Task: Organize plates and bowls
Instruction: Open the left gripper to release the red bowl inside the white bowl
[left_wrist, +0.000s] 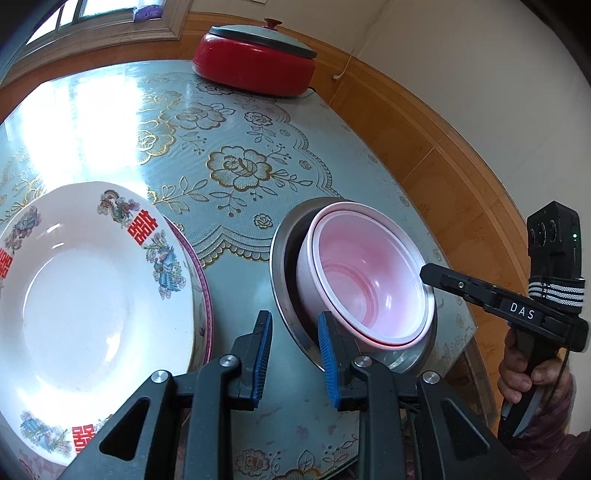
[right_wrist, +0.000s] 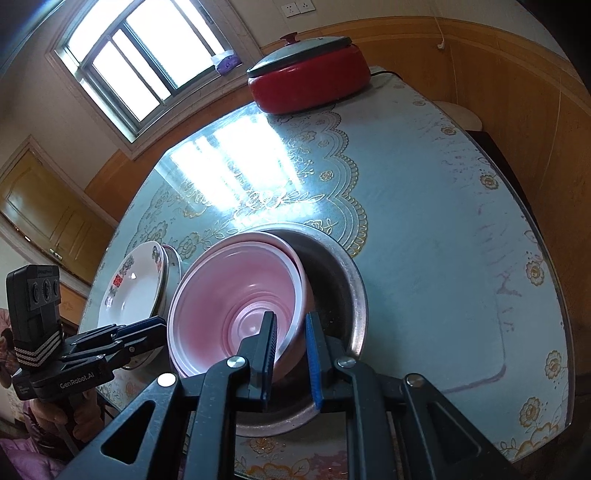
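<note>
Nested pink bowls lie tilted inside a steel bowl on the table. A white plate with red characters rests on another plate with a purple rim at the left. My left gripper is open and empty, just in front of the steel bowl's near rim. My right gripper is open; its fingers straddle the near rim of the pink bowls inside the steel bowl without closing. The plates show at the left in the right wrist view.
A red electric pot with a grey lid stands at the table's far edge, also in the right wrist view. The table has a blue floral cloth under glass. Wood-panelled wall lies to the right.
</note>
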